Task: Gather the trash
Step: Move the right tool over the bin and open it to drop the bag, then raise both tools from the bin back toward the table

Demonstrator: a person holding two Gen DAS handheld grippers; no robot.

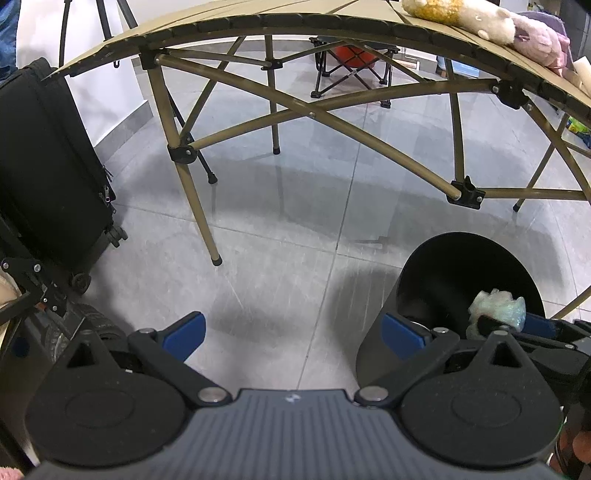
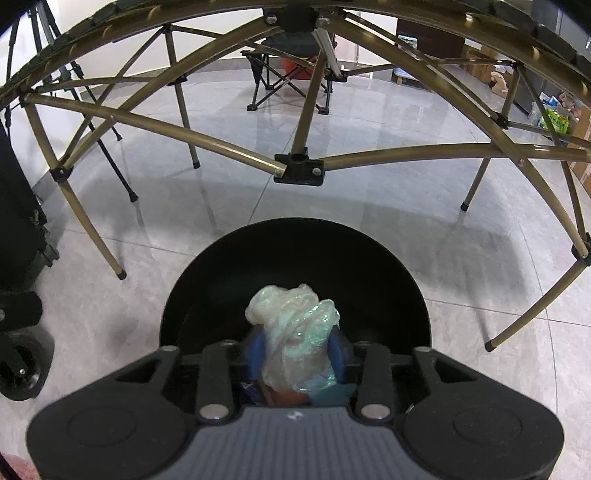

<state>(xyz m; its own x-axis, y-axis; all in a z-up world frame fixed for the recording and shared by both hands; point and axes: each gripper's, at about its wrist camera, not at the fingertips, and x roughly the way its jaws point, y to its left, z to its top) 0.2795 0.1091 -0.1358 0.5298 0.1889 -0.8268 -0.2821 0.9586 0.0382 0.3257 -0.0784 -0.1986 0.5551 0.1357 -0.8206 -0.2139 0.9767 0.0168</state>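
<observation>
Left gripper (image 1: 295,334) is seen nearest in the left wrist view, with blue-padded fingers (image 1: 188,332) spread wide and nothing between them. Grey tiled floor (image 1: 295,229) is seen through the gap. A black bin (image 1: 461,254) is stood on the floor, just beyond the right-hand finger. At the bin's near right rim the right gripper (image 1: 517,325) is reached in, and a crumpled plastic wad (image 1: 498,308) is carried at its tips over the opening. A black suitcase (image 1: 48,155) is stood at the left edge of the floor; a folding table (image 1: 258,18) is spanned above, with plush toys (image 1: 480,18) laid at its right corner.

Right wrist view: right gripper (image 2: 297,354) is set narrow, and the crumpled plastic wad (image 2: 295,325) is filled in between both blue pads, touching each. It is held above the near rim of the black bin (image 2: 295,240), whose inside is dark. The table frame (image 2: 299,166) is crossed behind, and a folding chair (image 2: 288,74) is stood well beyond.
</observation>
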